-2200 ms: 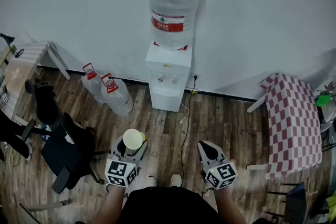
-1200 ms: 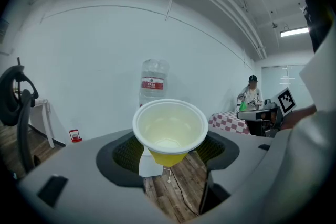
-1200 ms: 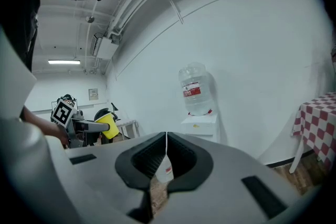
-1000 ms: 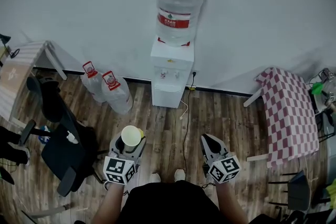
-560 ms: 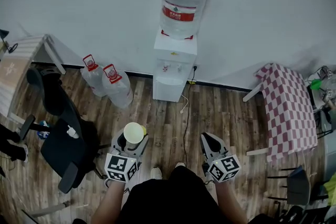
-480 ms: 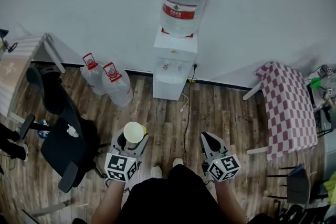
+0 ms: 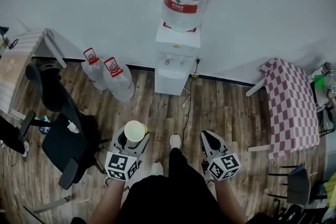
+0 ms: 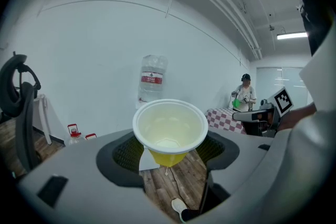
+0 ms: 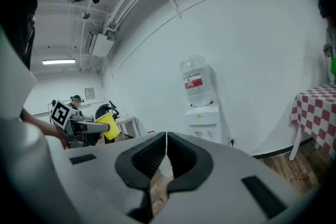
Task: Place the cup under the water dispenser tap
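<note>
- The left hand-held gripper (image 8: 168,157) clamps the yellow cup (image 8: 169,129) below its rim; the cup is upright and looks empty.
- The right hand-held gripper (image 9: 166,150) has its jaws pressed together on nothing.
- The water dispenser (image 7: 177,60) stands at 12 o'clock from the cup, well apart.
- The cup seems light, thin-walled and easily crushed, so a gentle squeeze on its lower wall suits it.

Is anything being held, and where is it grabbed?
The left hand-held gripper holds the yellow cup upright, its jaws pressing on the cup's lower sides. The right hand-held gripper is shut with nothing in it.
</note>
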Motion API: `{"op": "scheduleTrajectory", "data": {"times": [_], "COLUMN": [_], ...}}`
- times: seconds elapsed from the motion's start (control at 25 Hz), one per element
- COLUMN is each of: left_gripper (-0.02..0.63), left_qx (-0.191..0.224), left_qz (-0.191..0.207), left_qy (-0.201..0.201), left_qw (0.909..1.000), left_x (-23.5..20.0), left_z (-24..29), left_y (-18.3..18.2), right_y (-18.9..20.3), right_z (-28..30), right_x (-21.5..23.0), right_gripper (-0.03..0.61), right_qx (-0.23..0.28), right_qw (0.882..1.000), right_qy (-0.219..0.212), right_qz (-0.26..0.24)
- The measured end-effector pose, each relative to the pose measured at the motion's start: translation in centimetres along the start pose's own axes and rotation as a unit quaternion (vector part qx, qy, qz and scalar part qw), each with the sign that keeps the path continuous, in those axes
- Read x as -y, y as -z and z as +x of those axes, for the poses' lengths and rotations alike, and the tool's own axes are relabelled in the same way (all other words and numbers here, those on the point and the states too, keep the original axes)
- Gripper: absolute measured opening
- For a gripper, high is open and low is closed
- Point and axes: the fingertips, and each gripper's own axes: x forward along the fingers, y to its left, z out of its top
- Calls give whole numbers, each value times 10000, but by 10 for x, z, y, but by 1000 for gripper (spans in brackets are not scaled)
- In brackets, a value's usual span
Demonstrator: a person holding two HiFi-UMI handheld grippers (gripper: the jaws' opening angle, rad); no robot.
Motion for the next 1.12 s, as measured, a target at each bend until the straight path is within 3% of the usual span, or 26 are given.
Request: {"op": "scheduleTrajectory", "data": {"times": [0.24, 0.6, 1.12], "left_gripper": [310, 310, 310], "left_qx": [-81, -98, -249], "left_qz": [6, 47, -132], "left_qy": [-53, -123, -477], "left_qw": [10000, 9999, 9985], "left_x": [-5, -10, -16], "left_z": [35, 127, 224], "left_y": [-7, -42, -69], "right_y": [-4, -29, -58], "right_z": [24, 82, 159], "right_x": [31, 112, 181], "right_gripper": [23, 23, 23], "right_qx": [-46, -117, -350], "right_qw": [9999, 9996, 9958], "right_qy": [-44, -166, -847], "right_qz": [84, 173, 33]}}
